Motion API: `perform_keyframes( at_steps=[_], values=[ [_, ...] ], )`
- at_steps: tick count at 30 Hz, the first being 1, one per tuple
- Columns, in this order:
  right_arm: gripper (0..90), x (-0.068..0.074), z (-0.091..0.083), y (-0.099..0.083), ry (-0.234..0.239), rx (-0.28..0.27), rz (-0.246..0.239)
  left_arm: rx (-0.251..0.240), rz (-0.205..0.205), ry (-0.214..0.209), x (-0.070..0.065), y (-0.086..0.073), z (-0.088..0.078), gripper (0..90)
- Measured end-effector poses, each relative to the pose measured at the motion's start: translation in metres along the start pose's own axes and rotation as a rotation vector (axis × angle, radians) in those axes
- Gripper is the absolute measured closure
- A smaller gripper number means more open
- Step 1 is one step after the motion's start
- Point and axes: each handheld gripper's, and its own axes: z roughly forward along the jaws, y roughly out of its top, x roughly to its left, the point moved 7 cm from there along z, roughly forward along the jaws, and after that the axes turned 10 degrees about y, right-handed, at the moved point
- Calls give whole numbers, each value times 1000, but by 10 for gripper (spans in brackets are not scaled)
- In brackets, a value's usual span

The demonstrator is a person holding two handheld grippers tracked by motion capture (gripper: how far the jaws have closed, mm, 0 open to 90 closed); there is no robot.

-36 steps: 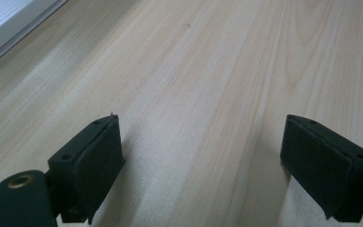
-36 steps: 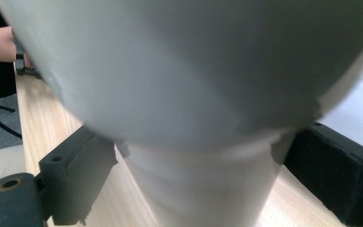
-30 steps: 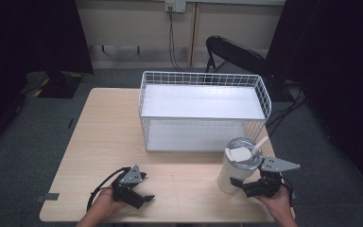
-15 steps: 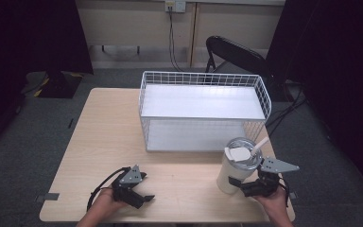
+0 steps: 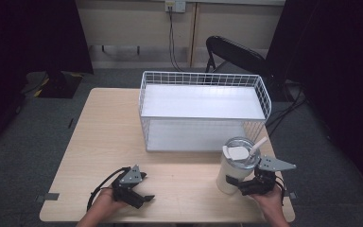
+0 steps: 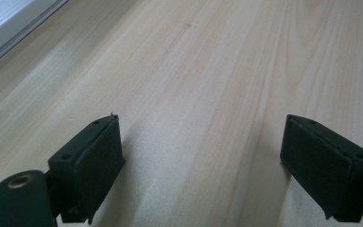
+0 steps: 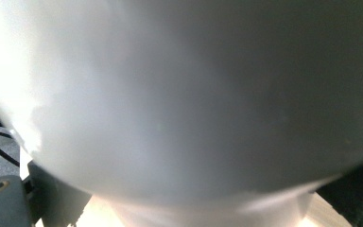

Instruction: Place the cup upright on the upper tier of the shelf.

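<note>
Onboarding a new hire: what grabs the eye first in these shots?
The white wire basket dominates the middle of the table, its back edge at the far side. Near the front right corner, the right gripper clamps a white tumbler with lid and straw. The left gripper rests open at front left.

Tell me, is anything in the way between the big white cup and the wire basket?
Nothing visible on the table lies between them. The white cup, gripped by the right gripper, stands just in front of the wire basket. Only the basket's own front wall would have to be cleared from above.
</note>
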Motion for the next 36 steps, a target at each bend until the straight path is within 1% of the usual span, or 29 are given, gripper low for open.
perform_keyframes(
  at_steps=[2, 4, 5, 6, 7, 8, 10, 18, 21, 22, 24, 27, 30, 36],
  values=[
    [60, 0, 0, 0, -5, -11, 0, -1, 0, 0, 0, 0, 0, 130],
    [70, 1, -1, 1, -16, -16, -18, 0, 0, 0, 0, 0, 0, 130],
    [70, 1, -1, 1, -16, -16, -18, 0, 0, 0, 0, 0, 0, 130],
    [78, 2, -2, 1, -31, -18, -43, -1, 0, 1, 0, 0, 0, 130],
    [78, 2, -2, 1, -31, -18, -43, -1, 0, 1, 0, 0, 0, 130],
    [81, 4, -3, 1, -39, -17, -64, 0, 0, 0, 0, 0, 0, 130],
    [85, 5, -3, 1, -50, -10, -85, -1, 0, 1, 0, 0, 0, 130],
    [89, 6, -3, 1, -63, -10, -92, 0, 0, 0, 0, 0, 0, 130],
    [89, 6, -4, 3, -78, 4, -110, 0, 0, 0, 0, 0, 0, 130],
    [90, 6, -4, 4, -80, -4, -112, 0, 0, 1, 0, 0, 0, 130],
    [90, 6, -6, 6, -72, -16, -88, 0, 0, 0, 0, 0, 0, 130],
    [90, 6, -8, 9, -75, -25, -91, -1, 0, 0, 0, 0, 0, 130],
    [91, 5, -10, 13, -73, -28, -85, -1, 0, 0, 0, 0, 0, 130],
    [91, 4, -12, 21, -72, -10, -85, -1, 0, 0, 0, 0, 0, 131]
  ],
)
